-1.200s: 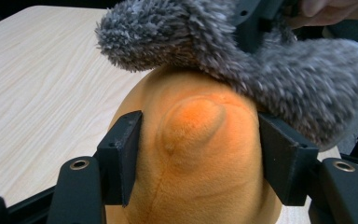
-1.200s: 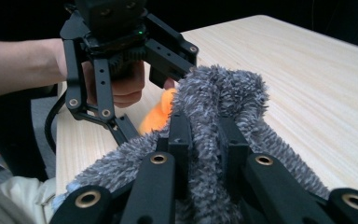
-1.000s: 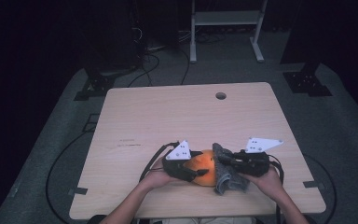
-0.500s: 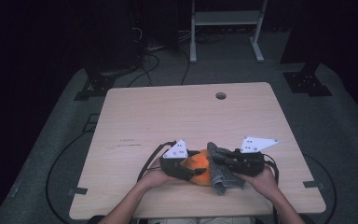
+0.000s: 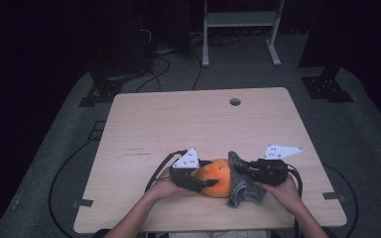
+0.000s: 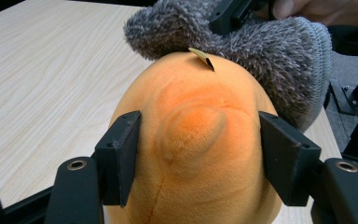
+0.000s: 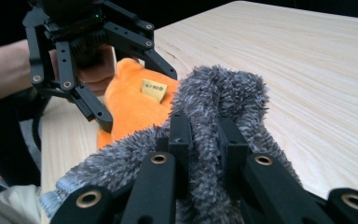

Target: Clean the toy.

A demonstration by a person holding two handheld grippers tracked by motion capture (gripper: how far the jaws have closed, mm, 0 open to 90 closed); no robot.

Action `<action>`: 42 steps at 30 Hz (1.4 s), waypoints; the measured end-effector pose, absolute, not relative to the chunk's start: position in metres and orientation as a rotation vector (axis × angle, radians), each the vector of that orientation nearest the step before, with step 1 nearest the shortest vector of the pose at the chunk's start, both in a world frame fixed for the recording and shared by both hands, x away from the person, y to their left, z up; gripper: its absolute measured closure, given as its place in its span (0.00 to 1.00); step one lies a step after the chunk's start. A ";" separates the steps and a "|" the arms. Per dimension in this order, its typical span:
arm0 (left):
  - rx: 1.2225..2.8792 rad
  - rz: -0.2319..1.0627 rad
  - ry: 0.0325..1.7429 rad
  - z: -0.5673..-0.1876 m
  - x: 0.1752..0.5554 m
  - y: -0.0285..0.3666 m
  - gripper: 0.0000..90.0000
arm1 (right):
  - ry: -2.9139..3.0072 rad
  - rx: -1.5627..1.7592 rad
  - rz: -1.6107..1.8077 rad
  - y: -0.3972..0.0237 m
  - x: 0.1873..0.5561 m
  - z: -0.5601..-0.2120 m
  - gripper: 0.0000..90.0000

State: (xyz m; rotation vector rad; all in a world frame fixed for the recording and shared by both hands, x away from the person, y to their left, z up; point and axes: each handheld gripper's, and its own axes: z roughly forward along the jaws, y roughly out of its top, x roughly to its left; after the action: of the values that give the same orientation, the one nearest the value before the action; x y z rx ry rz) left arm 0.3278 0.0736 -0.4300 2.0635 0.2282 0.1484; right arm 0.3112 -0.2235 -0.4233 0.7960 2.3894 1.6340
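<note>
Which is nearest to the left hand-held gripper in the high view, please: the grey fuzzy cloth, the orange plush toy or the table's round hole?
1. Orange plush toy, between its jaws.
2. Grey fuzzy cloth, on the toy's right side.
3. Round hole, near the far table edge.

Both black claws, left claw (image 5: 206,184) and right claw (image 5: 241,167), are wearing grey three-cornered plates, brass-ringed screws and trailing black cables.

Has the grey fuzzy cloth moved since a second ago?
Yes, slightly. In the high view the grey cloth, pinched in the right gripper, has shifted a little left, away from the table's right edge, closing over the orange plush toy.
</note>
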 end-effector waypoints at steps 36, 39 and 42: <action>2.108 0.054 0.164 -0.435 0.327 0.090 0.31 | 2.434 0.866 1.610 -0.237 0.315 -0.440 0.87; 2.101 0.058 0.178 -0.434 0.328 0.092 0.37 | 2.434 0.881 1.584 -0.242 0.313 -0.441 0.87; 2.091 0.051 0.212 -0.433 0.330 0.094 0.39 | 2.406 0.860 1.625 -0.242 0.310 -0.434 0.87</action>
State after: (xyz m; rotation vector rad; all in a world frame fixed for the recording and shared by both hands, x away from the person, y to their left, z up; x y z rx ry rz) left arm 0.3303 0.0938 -0.4325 2.0915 0.2119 0.0515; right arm 0.3100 -0.2422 -0.4338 0.8597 2.4065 1.6252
